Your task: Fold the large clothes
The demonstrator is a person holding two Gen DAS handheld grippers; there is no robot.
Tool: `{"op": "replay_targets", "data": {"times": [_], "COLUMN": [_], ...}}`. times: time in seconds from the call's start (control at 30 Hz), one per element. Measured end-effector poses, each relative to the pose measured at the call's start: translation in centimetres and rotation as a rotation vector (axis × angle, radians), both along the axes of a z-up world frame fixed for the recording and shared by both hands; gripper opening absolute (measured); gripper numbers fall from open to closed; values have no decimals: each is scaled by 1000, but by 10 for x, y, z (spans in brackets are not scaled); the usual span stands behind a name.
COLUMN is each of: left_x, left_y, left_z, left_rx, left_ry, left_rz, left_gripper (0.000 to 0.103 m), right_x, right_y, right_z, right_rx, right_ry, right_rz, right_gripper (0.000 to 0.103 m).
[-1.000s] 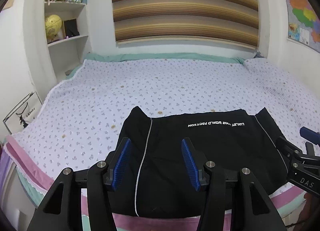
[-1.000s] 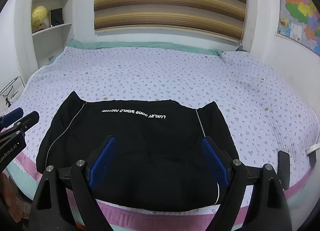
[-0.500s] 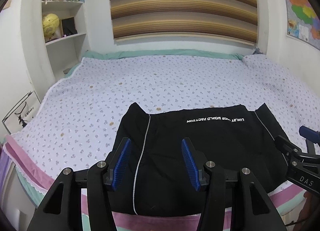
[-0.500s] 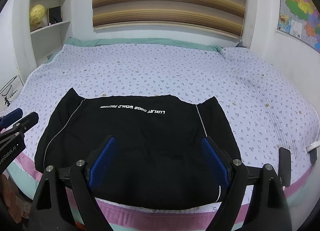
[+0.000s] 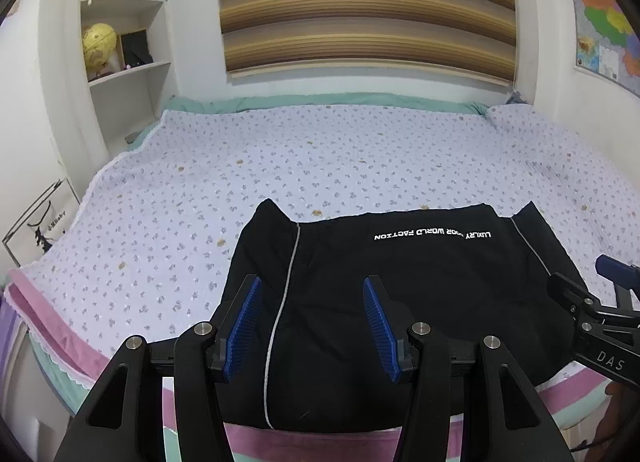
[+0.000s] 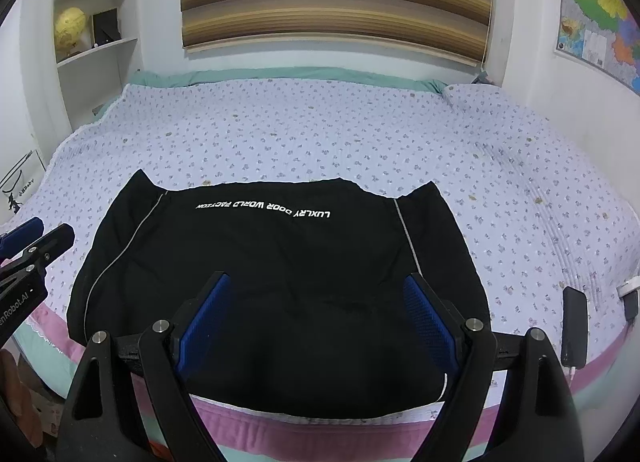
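A black garment [image 5: 400,302] [image 6: 280,282] with white lettering and thin grey side stripes lies folded flat at the near edge of the bed. My left gripper [image 5: 312,322] is open and empty, held above the garment's left part. My right gripper [image 6: 316,318] is open wide and empty, above the garment's near middle. Each gripper also shows at the side of the other view: the right one in the left wrist view [image 5: 592,314], the left one in the right wrist view [image 6: 28,250].
The bed [image 5: 320,150] has a floral lilac cover with a pink edge [image 6: 320,430]. A black phone [image 6: 575,326] and a charger [image 6: 630,298] lie at the bed's right edge. A bookshelf [image 5: 124,42] stands at the left, and a map [image 6: 600,14] hangs on the right wall.
Both grippers have drawn back and up slightly, so the garment sits a little lower in both views. Both stay open. The garment has not moved.
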State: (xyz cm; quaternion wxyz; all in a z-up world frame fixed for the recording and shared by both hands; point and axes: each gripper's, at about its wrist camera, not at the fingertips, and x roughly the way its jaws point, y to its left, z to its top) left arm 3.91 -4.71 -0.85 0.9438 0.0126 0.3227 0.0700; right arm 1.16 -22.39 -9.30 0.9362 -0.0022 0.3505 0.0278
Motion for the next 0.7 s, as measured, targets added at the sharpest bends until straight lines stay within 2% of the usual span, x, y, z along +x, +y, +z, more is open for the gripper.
{"op": "replay_targets", "data": {"times": [0.57,0.7], "left_x": [5,1], "left_y": [0,-3], "left_z": [-3,-1], "left_rx": [35,70], "left_ry": [6,-37], "left_rz": [18,19], "left_gripper": [54,54], "right_x": [3,4], "right_y": [-2,-2], "right_z": [-5,-6], "right_rx": [1,-3], "right_ry": [13,15], "right_rz": [6,9], "right_gripper": [89,89]}}
